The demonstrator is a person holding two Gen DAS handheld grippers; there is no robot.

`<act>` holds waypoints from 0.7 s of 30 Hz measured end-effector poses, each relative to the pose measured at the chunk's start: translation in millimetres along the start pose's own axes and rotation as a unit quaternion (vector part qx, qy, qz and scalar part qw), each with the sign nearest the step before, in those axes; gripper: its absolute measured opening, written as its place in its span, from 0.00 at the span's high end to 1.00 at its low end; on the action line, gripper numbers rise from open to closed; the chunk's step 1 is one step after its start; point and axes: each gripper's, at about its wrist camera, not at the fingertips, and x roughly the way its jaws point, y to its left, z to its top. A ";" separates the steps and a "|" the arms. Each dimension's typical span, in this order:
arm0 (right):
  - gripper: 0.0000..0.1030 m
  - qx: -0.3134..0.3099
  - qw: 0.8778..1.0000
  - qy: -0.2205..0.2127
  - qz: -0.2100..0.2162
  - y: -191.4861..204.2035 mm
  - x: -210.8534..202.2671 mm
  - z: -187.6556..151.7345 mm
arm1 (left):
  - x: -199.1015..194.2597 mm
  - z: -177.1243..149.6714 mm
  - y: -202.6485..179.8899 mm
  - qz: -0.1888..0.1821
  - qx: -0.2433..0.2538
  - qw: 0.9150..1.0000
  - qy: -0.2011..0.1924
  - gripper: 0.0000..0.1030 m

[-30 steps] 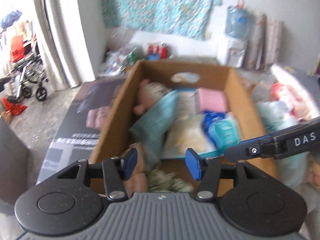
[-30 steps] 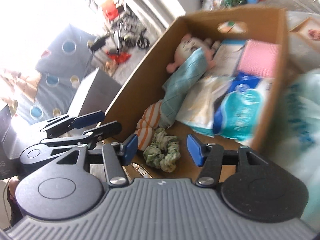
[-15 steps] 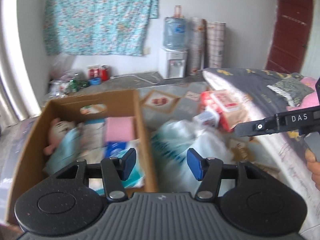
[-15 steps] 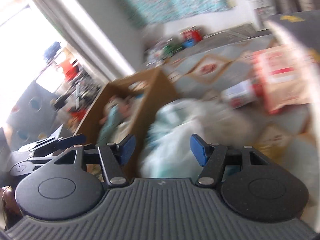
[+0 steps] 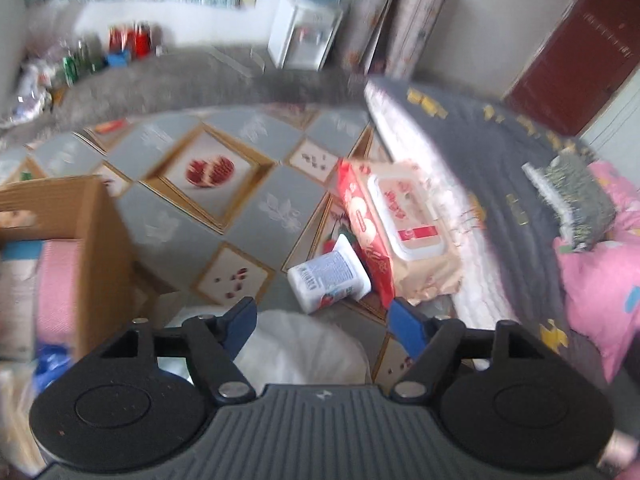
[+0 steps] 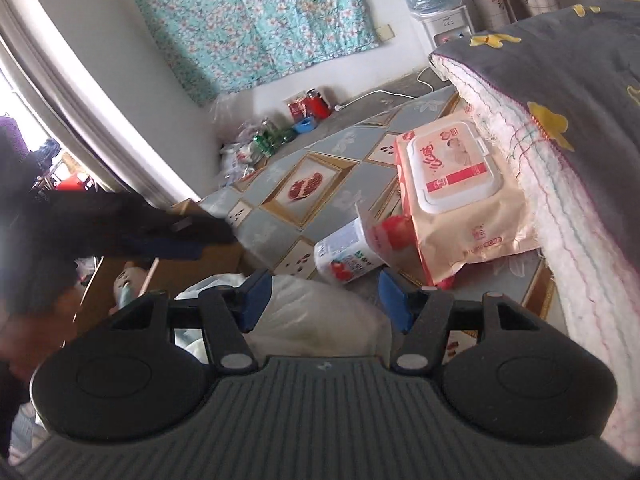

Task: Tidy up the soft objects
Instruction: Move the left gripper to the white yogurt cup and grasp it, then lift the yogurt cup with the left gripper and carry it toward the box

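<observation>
While both grippers hang wide open and hold nothing, the left gripper (image 5: 320,322) and right gripper (image 6: 325,300) point over a white bag (image 6: 316,316) that lies just under their fingers. Just beyond it a small white pack (image 6: 346,258) lies on the mat (image 6: 304,184), touching the bigger wipes pack (image 6: 456,196), which leans on the bed (image 6: 560,120) at the right. At the near left stands the box (image 5: 96,240), with a pink cloth (image 5: 56,280) inside. I judge the next pick is one of these packs. The thin bag may slip or tear if the fingers pinch only a fold, and the two grippers, being close together, could collide.
</observation>
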 end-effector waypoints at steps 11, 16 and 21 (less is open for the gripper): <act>0.42 -0.006 1.000 -0.001 -0.027 -14.4 22.6 -12.9 | 115.1 43.1 -15.4 0.049 -0.056 0.992 0.098 0.23; 0.42 -0.008 1.000 -0.004 -0.030 -15.1 14.6 -12.6 | 128.7 46.6 -7.9 0.050 -0.076 0.990 0.107 0.33; 0.42 0.001 0.999 -0.007 -0.031 -18.4 12.7 -11.7 | 126.7 43.7 -1.8 0.030 -0.073 0.992 0.094 0.34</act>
